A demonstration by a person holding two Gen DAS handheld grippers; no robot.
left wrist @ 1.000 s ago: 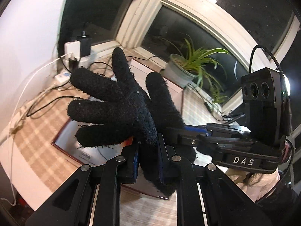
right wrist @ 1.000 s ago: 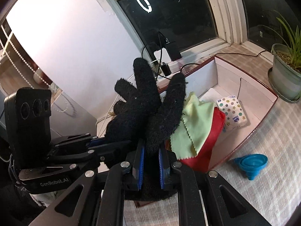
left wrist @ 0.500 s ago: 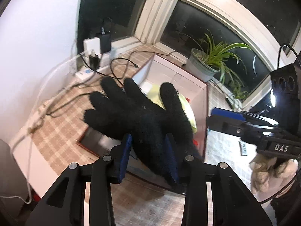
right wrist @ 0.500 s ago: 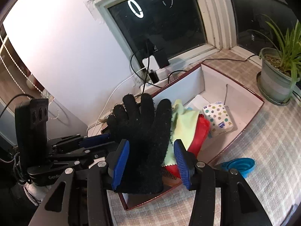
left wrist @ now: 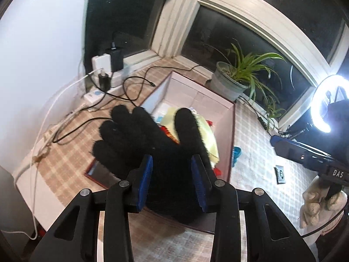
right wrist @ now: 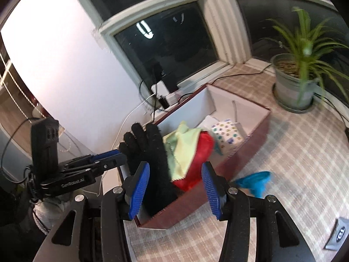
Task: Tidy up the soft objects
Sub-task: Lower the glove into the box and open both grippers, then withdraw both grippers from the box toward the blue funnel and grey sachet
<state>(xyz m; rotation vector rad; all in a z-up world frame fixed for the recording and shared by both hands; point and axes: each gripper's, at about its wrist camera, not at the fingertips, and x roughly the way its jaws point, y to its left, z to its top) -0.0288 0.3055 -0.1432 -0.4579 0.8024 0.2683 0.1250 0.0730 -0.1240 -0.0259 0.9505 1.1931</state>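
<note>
Fuzzy black knit glove [left wrist: 165, 152], matt cardboard box [right wrist: 246, 148], checked woven tablecloth [right wrist: 294, 166].

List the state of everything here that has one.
black glove, loose, draped over the box's near edge
box, open, partly filled
yellow cloth, crumpled inside the box
red cloth, bunched, partly under the yellow cloth
blue funnel, on its side outside the box
left gripper, fingers open around the glove
right gripper, fingers opening, not clamping the glove
</note>
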